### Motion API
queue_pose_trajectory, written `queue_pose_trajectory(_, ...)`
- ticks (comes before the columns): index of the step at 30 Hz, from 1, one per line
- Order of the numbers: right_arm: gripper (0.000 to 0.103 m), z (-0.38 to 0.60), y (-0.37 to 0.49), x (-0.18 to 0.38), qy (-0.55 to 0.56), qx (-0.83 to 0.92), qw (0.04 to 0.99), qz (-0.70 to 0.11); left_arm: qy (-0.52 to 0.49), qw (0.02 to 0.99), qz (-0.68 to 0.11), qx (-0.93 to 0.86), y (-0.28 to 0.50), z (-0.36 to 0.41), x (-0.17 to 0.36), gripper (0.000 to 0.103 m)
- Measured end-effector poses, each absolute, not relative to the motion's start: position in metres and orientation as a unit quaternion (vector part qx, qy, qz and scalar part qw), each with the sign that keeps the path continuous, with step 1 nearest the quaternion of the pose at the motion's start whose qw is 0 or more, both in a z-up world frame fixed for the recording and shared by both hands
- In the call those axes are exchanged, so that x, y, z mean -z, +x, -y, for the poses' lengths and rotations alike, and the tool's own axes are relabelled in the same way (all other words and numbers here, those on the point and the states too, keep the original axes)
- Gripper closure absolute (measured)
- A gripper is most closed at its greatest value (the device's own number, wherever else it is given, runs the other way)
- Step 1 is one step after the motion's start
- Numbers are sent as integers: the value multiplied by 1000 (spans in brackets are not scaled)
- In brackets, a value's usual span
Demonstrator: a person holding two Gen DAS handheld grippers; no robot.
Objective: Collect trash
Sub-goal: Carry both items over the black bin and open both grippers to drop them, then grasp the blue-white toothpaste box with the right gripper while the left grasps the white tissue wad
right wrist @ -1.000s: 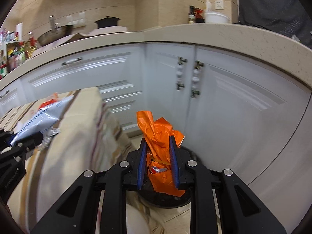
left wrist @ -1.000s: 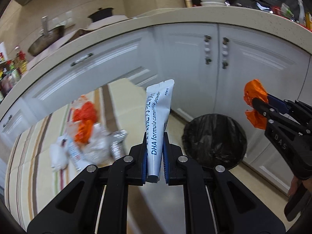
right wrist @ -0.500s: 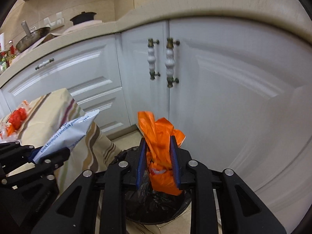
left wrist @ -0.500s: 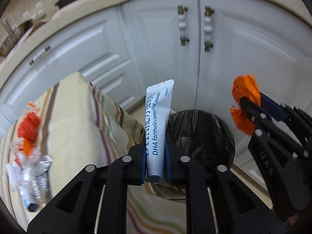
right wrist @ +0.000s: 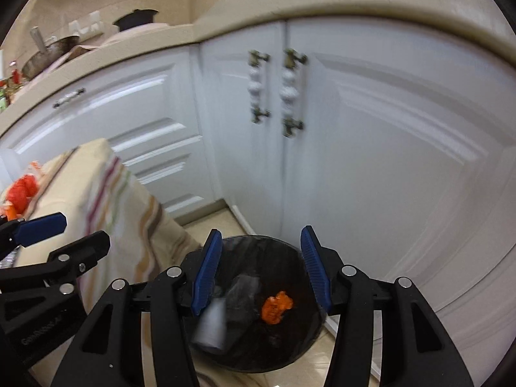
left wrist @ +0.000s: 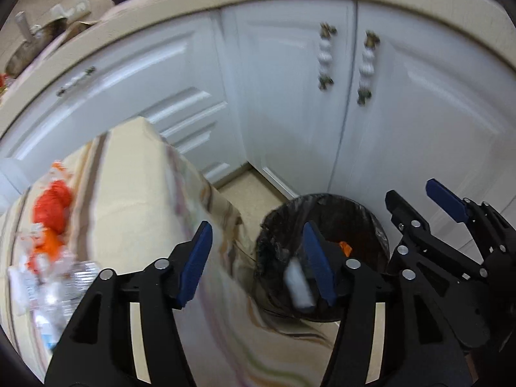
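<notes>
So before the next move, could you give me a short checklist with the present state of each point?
1. Left claw free of trash: ok, jaws opening, nothing between them.
2. Right claw free of trash: ok, jaws opening, nothing between them.
3. Orange wrapper inside the bin: ok.
4. White packet settled in bin: cannot tell, blurred.
5. More trash remaining on the striped cloth: ok, visible.
</notes>
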State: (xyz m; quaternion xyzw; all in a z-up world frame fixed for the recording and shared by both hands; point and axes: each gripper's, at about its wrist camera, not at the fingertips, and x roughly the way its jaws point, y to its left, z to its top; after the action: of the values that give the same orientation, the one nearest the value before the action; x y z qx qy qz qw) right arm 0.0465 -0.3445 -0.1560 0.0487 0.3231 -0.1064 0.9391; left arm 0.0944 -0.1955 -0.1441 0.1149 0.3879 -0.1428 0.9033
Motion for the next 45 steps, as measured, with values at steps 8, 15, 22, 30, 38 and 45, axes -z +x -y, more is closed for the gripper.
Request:
queue_pose_trajectory(8, 50, 260, 26, 110, 42, 18, 957, -288, 102, 928, -351, 69, 68, 91, 104, 36)
queue_pose_trajectory(15, 50, 180, 15, 95, 26, -67, 957, -280, 84, 927, -364, -32, 53, -18, 101, 36)
queue_pose_trajectory(22, 50, 117, 4, 98, 1, -132, 947, -292, 64, 914, -386, -107, 43, -97, 114, 36)
queue_pose_trajectory(30, 50, 65, 7, 108, -41, -184, 928, -321, 47, 909, -395, -127, 37, -134, 125, 36)
queue_pose_trajectory(38, 58, 42, 12, 124, -74, -204, 908, -358, 42, 907, -400, -124, 39, -138, 133, 36)
queue_pose_trajectory(45, 75, 35, 15, 135, -85, -207, 899, -377, 41, 903, -407, -129, 40, -140, 138, 36)
